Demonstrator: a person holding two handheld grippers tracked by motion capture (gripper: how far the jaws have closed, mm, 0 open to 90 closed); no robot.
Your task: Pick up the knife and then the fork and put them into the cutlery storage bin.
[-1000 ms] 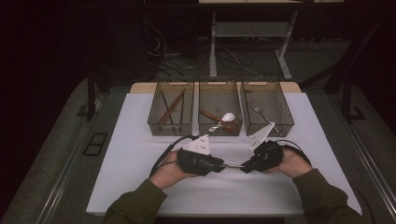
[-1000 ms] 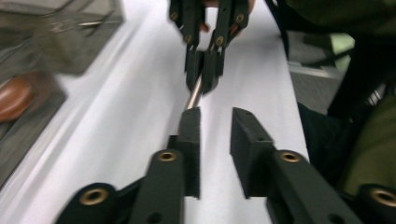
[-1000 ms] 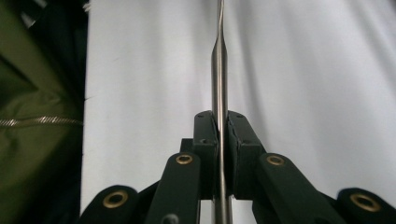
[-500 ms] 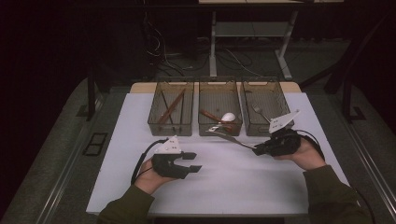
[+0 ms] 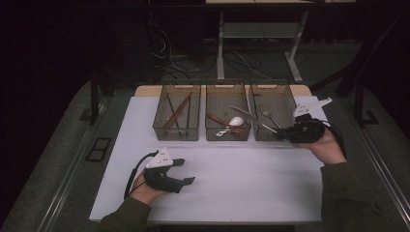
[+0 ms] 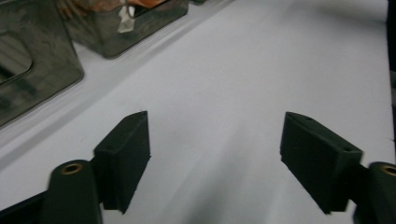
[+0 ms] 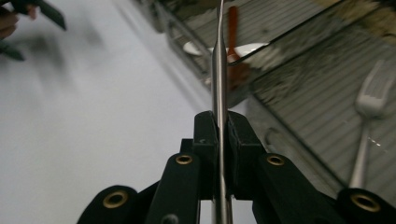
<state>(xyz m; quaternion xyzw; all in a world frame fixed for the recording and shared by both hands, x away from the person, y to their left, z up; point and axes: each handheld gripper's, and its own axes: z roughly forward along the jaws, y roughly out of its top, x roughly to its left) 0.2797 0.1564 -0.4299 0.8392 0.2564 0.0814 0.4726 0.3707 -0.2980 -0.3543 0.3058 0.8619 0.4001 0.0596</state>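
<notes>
My right gripper [image 5: 281, 135] is shut on the handle of a metal table knife [image 5: 254, 118]. The knife slants up and left over the wall between the middle bin [image 5: 227, 133] and the right bin [image 5: 290, 104]. In the right gripper view the knife [image 7: 219, 84] shows edge-on between the closed pads of my right gripper [image 7: 219, 122]. My left gripper [image 5: 187, 170] rests low over the white table [image 5: 251, 183] at the front left. Its jaws have just been opening, and in the left gripper view the left gripper [image 6: 215, 140] stands wide with nothing between its pads.
Three clear bins stand in a row at the back of the table. The left bin [image 5: 159, 130] holds brown chopsticks [image 5: 178, 110]. A white spoon [image 5: 236, 121] and a wooden spoon lie in the middle one, and a fork [image 7: 369, 112] lies in the right one.
Both grippers met at the table's middle on the knife. My left gripper has let go, opened and drawn back to the left and down. The right carried the knife right and up to the bins.
</notes>
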